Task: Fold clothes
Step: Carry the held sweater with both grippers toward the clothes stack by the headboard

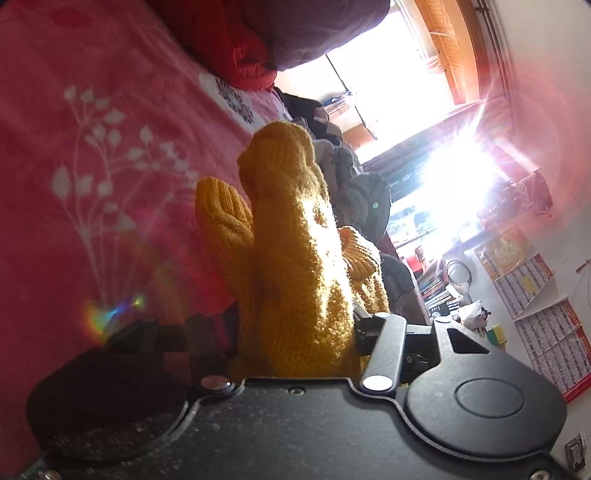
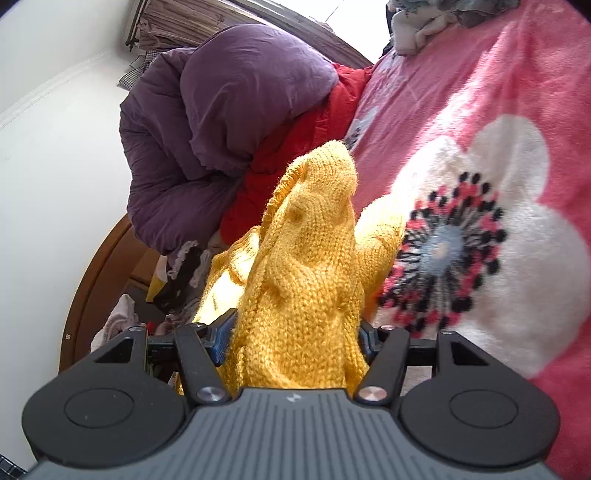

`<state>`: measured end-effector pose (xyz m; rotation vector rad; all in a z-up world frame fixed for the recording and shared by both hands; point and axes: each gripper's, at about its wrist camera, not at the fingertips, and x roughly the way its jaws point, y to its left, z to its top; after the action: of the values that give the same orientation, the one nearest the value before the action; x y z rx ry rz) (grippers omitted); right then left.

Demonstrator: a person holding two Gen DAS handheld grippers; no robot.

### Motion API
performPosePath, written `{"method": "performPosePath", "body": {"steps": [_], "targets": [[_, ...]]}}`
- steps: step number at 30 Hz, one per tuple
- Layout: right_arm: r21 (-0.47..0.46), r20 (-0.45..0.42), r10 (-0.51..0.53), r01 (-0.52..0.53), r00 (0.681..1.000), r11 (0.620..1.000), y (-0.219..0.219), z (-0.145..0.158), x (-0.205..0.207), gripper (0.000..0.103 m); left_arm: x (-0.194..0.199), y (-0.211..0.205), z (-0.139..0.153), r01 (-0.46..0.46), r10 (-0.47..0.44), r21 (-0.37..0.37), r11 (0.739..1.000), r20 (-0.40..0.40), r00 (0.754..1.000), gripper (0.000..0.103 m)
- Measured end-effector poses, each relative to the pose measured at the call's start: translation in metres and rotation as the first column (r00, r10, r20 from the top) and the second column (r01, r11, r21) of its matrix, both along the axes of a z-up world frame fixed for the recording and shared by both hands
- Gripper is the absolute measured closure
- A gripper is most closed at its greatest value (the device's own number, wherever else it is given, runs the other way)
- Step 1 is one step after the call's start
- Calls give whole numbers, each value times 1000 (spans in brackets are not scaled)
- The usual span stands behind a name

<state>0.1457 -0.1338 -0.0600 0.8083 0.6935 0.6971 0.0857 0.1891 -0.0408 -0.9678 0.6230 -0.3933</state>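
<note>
In the left wrist view we see the pink blanket (image 1: 92,155) with its white leaf print filling the left side, spread over the bed. At the middle, the yellow sweater (image 1: 295,258) bunches up between our left tongs (image 1: 295,332), which are clamped on the knit; the fingers themselves are buried in the wool. Above it lie a red quilt (image 1: 236,48) and a purple quilt (image 1: 317,29). Further right a pile of grey clothes (image 1: 362,188) sits before a glaring window (image 1: 391,74), and calendars (image 1: 535,295) hang on the wall at the far right.

In the right wrist view, the purple quilt (image 2: 221,129) is heaped at the left against the wall, with the red quilt (image 2: 295,158) beneath it. At the middle our right tongs (image 2: 295,339) are clamped on the sweater (image 2: 306,277), a blue pad (image 2: 223,338) pressing its left side. The wool rises in a peak above the bed. To the right the blanket (image 2: 517,92) shows a large white flower.
</note>
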Motion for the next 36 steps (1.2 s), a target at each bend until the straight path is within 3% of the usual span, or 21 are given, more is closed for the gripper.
{"method": "performPosePath", "body": {"steps": [15, 27, 32, 36], "targets": [[-41, 55, 206, -204, 977, 978, 127, 31, 47, 41, -28, 113, -7, -213, 216, -89, 973, 33, 976, 52], [15, 61, 292, -294, 954, 956, 188, 27, 71, 41, -44, 150, -5, -293, 303, -114, 949, 79, 950, 52], [65, 107, 340, -348, 934, 935, 211, 49, 71, 41, -70, 169, 25, -354, 370, -123, 927, 152, 917, 52], [115, 165, 409, -429, 897, 896, 244, 82, 69, 41, -106, 186, 67, -450, 462, -103, 887, 212, 861, 51]]}}
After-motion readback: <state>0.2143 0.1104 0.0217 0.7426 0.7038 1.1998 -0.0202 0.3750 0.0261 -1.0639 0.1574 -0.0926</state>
